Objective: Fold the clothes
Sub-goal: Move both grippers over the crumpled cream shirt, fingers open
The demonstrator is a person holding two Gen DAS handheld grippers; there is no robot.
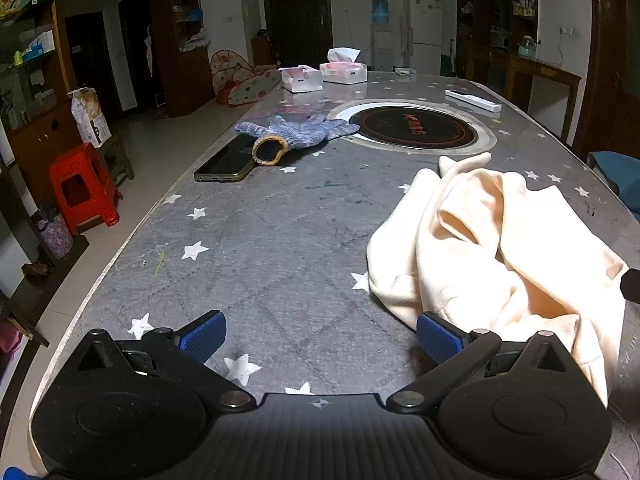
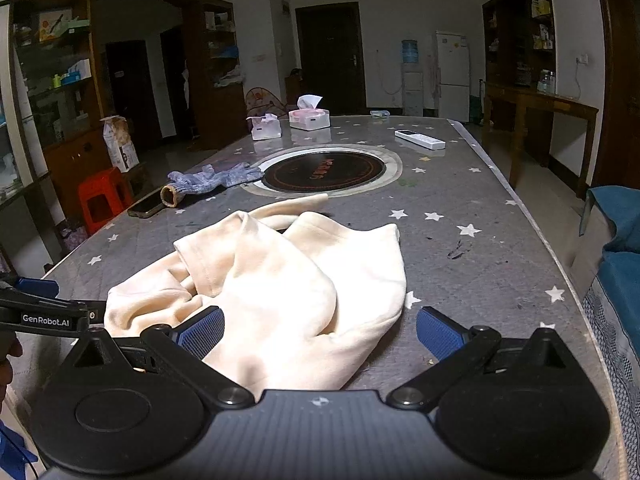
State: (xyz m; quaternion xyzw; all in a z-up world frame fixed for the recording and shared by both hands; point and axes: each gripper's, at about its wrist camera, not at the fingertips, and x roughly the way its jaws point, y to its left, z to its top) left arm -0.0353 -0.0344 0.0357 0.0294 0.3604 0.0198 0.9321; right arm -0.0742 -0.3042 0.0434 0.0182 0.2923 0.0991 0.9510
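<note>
The cream garment [image 2: 280, 280] lay crumpled near the near edge of the grey star-patterned table [image 1: 280, 232], bunched in loose folds. In the left wrist view it sat at about two o'clock from the left gripper [image 1: 320, 338], whose jaws stood wide apart with nothing between them; the right-hand blue pad just met the cloth's near edge. In the right wrist view the right gripper [image 2: 320, 334] was likewise spread wide, the garment lying under and between its fingers at twelve o'clock, not pinched.

Beyond the garment, at twelve o'clock, a round black induction hob [image 2: 324, 172] was set into the table. At eleven o'clock from the cloth a blue knitted glove [image 1: 296, 134] lay partly over a dark phone [image 1: 226, 162], touching the hob's rim. Farther back stood two tissue boxes [image 1: 343, 71] side by side, and a white remote [image 2: 420, 139] lay at one o'clock. A red plastic stool [image 1: 84, 188] stood on the floor off the table's left side.
</note>
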